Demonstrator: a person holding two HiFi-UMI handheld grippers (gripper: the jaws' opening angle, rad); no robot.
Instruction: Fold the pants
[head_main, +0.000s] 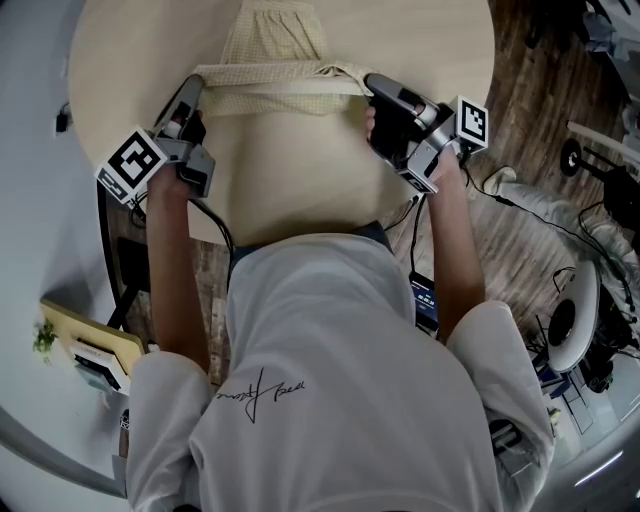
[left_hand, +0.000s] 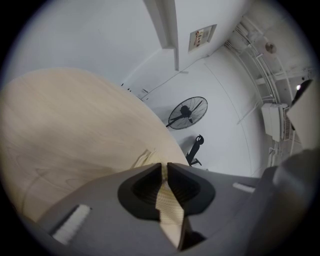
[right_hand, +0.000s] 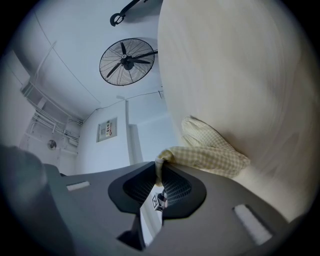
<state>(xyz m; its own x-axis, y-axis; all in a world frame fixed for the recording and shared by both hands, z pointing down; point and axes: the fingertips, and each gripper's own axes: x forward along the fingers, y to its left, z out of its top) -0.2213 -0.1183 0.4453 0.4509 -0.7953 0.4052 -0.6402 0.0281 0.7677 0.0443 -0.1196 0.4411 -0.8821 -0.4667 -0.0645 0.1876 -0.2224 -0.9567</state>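
Left gripper (head_main: 193, 88) clamped on the left end of the pants (head_main: 280, 92), right gripper (head_main: 372, 84) clamped on their right end, fabric pinched in both. Left arm (head_main: 172, 260) and right arm (head_main: 455, 240) reach forward toward the pants, roughly parallel.

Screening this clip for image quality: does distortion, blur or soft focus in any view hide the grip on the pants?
Head view: fisheye bending at the edges, even light; pants, left gripper and right gripper sharp. Left gripper view: dark vignette, table bowed, near jaws soft, yet the pinched pants read clearly. Right gripper view: same vignette and bending, jaws soft, pants between them clear.
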